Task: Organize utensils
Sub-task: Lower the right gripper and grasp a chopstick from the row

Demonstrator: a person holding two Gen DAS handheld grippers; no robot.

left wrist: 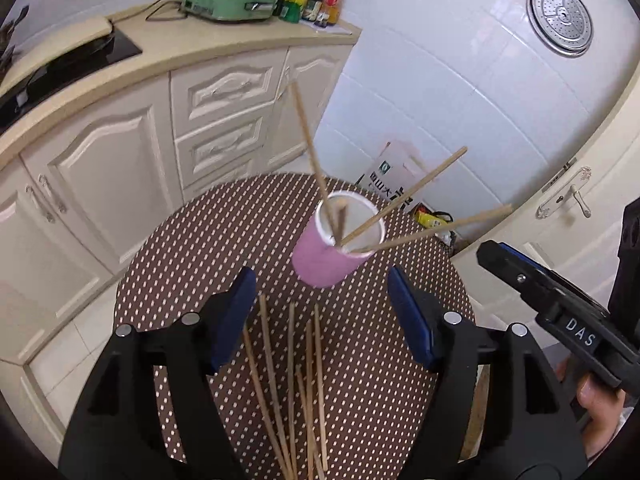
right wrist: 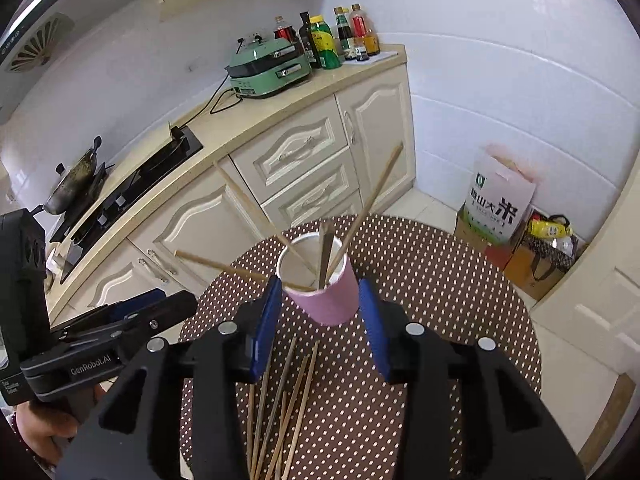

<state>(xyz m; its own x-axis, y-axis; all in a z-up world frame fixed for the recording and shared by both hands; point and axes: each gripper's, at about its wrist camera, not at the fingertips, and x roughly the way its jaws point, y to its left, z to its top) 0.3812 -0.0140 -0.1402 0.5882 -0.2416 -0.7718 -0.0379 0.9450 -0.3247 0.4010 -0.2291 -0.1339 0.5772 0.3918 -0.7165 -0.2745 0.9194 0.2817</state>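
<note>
A pink cup (left wrist: 322,262) with a white inside stands on a round table with a brown dotted cloth (left wrist: 224,240). Several wooden chopsticks (left wrist: 404,200) stand in it, leaning outward. Several more chopsticks (left wrist: 292,384) lie loose on the cloth in front of it. My left gripper (left wrist: 322,304) is open and empty, above the loose chopsticks and short of the cup. My right gripper (right wrist: 320,316) is open and empty, its blue pads (right wrist: 266,320) on either side of the cup (right wrist: 328,298) without a clear grip. Loose chopsticks (right wrist: 280,404) lie below it.
Cream kitchen cabinets (left wrist: 120,168) with a counter, a hob (right wrist: 132,184), a green cooker (right wrist: 268,68) and bottles (right wrist: 340,36) stand beyond the table. A rice bag (right wrist: 498,200) and boxes stand on the floor by the tiled wall. A door (left wrist: 568,200) is at the right.
</note>
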